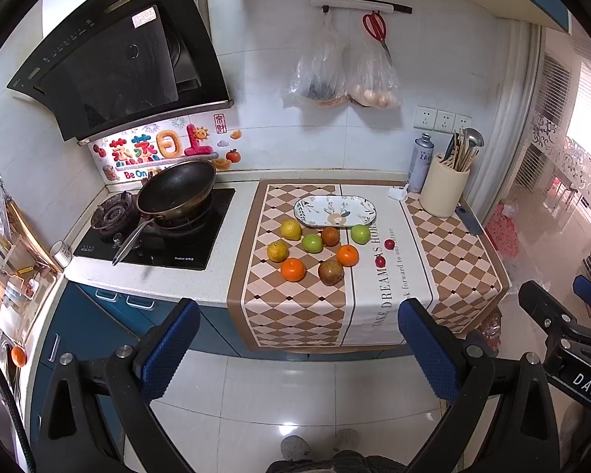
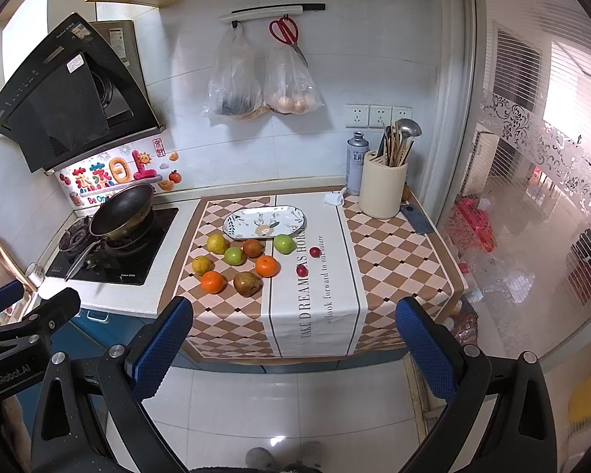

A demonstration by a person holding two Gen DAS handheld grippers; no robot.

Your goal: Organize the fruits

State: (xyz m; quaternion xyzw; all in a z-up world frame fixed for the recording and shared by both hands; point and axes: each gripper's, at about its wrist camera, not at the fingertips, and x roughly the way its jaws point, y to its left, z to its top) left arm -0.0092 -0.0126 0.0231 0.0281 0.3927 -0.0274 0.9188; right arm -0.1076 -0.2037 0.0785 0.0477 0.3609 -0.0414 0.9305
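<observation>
Several fruits lie on the checkered cloth (image 1: 445,252) in front of an empty oval patterned plate (image 1: 335,210), which also shows in the right wrist view (image 2: 264,222). They include two oranges (image 1: 293,269) (image 1: 347,255), two green apples (image 1: 312,243) (image 1: 360,233), yellow citrus (image 1: 277,251), a brown pear (image 1: 331,272) and two small red fruits (image 1: 389,244). My left gripper (image 1: 299,349) is open and empty, held above the floor well short of the counter. My right gripper (image 2: 293,345) is open and empty at the same distance.
A wok (image 1: 176,192) sits on the gas hob (image 1: 153,236) at the left. A cream utensil holder (image 1: 444,186) and a spray can (image 1: 419,162) stand at the back right. Two bags (image 1: 341,67) and red scissors hang on the wall. Tiled floor (image 1: 295,394) lies below.
</observation>
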